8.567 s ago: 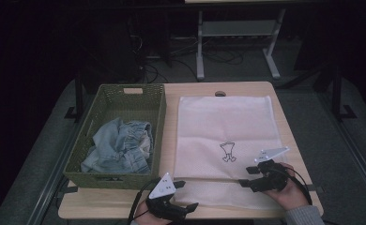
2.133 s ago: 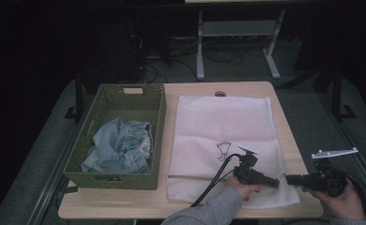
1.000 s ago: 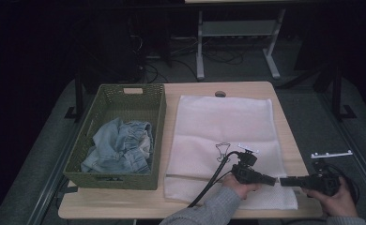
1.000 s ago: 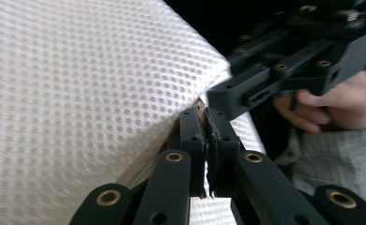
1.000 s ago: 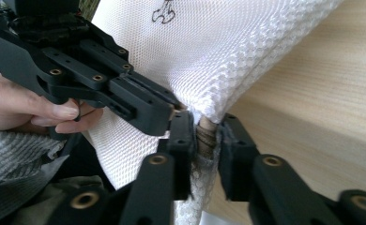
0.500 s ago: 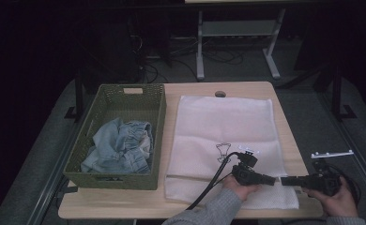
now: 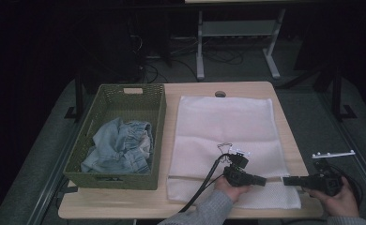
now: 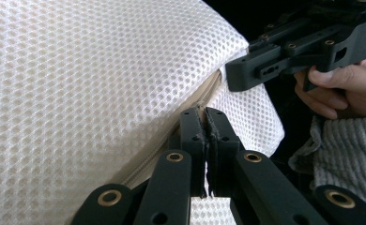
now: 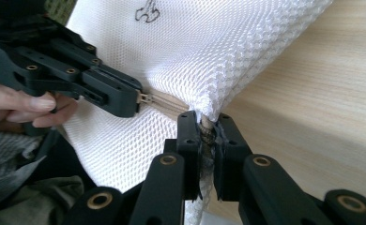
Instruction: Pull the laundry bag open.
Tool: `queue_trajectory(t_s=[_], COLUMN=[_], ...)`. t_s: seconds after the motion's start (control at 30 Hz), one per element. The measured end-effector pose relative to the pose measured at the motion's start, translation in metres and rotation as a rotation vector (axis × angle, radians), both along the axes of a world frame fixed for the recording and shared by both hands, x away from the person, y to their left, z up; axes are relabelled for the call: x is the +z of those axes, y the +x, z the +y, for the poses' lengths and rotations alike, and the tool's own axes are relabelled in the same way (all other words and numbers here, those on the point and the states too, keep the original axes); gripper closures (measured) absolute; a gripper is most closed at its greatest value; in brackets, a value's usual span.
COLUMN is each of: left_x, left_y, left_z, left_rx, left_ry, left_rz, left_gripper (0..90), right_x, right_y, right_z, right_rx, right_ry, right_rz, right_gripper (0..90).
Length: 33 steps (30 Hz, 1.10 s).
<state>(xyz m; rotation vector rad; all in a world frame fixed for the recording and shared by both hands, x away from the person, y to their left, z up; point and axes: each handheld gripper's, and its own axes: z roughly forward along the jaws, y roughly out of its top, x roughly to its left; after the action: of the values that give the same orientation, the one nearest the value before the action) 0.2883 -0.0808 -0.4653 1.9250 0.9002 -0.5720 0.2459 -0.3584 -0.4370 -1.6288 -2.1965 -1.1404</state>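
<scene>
I have both tools on the white mesh laundry bag (image 7: 225, 136), which lies flat on the bench (image 7: 125, 206) just right of the green basket (image 7: 120, 101) with the denim garment (image 7: 118, 145) in it. My left tool (image 8: 206, 123) is clenched on the zipper pull at the bag's near edge; its jaws meet with the small metal tab between them. My right tool (image 9: 204, 124) is clenched on the bag's near right corner, pinching the mesh and the zipper end.

To do this well, I judge I should keep the right tool firm as an anchor, hold the zipper line taut and straight, and draw the pull steadily along the seam, low and parallel to the bench, so the mesh does not bunch or snag.

A small dark outline drawing (image 7: 224, 147) sits on the bag; I can read no words.
</scene>
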Motion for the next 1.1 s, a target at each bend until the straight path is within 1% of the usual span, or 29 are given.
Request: queue_trajectory(t_s=[0.03, 0.1, 0.17, 0.3, 0.37, 0.43, 0.47, 0.67, 1.1], left_x=[0.0, 0.0, 0.0, 0.003, 0.002, 0.001, 0.001, -0.002, -0.001], left_y=[-0.001, -0.001, -0.001, -0.002, -0.004, -0.006, -0.006, -0.003, -0.004], left_z=[0.003, 0.004, 0.009, 0.015, 0.019, 0.025, 0.025, 0.044, 0.063], left_rx=[-0.003, -0.007, 0.003, 0.004, 0.009, 0.015, 0.015, 0.038, 0.057], left_ry=[0.012, 0.018, 0.016, 0.013, 0.014, 0.013, 0.013, 0.015, 0.019], left_rz=[-0.014, -0.016, -0.012, -0.03, -0.03, -0.033, -0.033, -0.023, -0.024], left_gripper=[87.3, 87.3, 87.3, 87.3, 87.3, 87.3, 87.3, 87.3, 87.3], right_x=[0.0, 0.001, 0.002, 0.004, 0.004, 0.005, 0.005, 0.003, 0.003], right_y=[0.0, 0.001, 0.0, -0.001, -0.001, -0.001, -0.001, 0.0, 0.0], right_z=[0.0, 0.0, 0.0, 0.001, 0.002, 0.003, 0.003, 0.002, 0.002], right_rx=[0.001, 0.002, -0.006, -0.006, -0.002, -0.003, -0.003, -0.011, -0.014], right_ry=[-0.006, -0.011, -0.017, -0.022, -0.018, -0.031, -0.031, -0.038, -0.044], right_rz=[0.0, -0.002, -0.004, -0.011, -0.013, -0.014, -0.014, -0.009, -0.006], right_gripper=[82.4, 82.4, 82.3, 82.2, 82.2, 82.2, 82.2, 82.2, 82.2])
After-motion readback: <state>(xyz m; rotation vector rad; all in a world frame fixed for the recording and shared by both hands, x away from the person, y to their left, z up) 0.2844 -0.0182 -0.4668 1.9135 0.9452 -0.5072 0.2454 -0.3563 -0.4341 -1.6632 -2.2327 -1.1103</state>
